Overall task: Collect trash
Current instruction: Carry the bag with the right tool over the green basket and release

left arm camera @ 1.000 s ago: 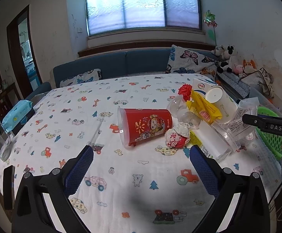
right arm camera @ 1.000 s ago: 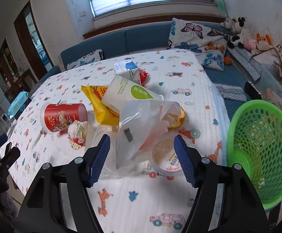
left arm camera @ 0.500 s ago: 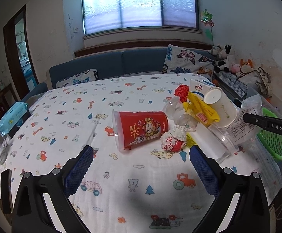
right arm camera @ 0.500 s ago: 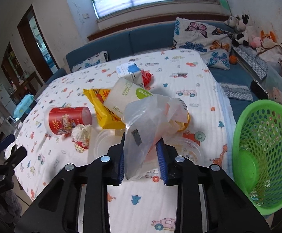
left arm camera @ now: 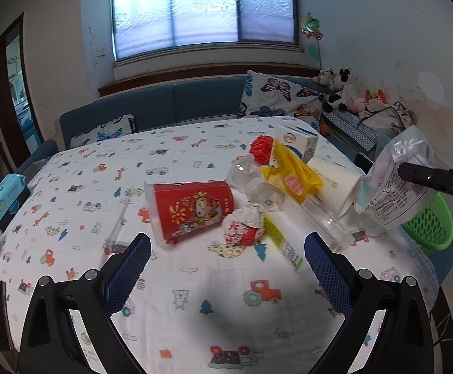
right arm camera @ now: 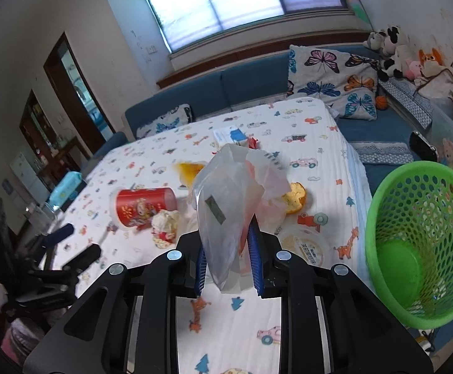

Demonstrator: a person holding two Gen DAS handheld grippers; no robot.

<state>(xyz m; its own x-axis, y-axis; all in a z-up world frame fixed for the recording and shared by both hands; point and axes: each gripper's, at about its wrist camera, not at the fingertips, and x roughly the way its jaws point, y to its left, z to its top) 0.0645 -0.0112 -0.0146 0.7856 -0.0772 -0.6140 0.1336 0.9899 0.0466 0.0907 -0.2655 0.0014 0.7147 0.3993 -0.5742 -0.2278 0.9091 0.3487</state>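
Cartoon-print cloth is covering the counter (left arm camera: 170, 162). A clear plastic bag (right arm camera: 226, 218) is being gripped by the right claw (right arm camera: 228, 261), with a green basket (right arm camera: 419, 243) at three o'clock. The left claw (left arm camera: 226, 268) is being held open over the cloth.

Daylight is pouring in through the window (left arm camera: 204, 9), which is glaring almost white in the right wrist view; fisheye bending is curving both pictures toward black corners; a soft shadow is lying on the bench (left arm camera: 207, 308); motion blur is smearing the red cup (right arm camera: 143, 207).

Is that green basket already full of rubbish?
No, the green basket looks nearly empty: its bare green bottom shows through, and the clear plastic bag is pinched in the right gripper beside it.
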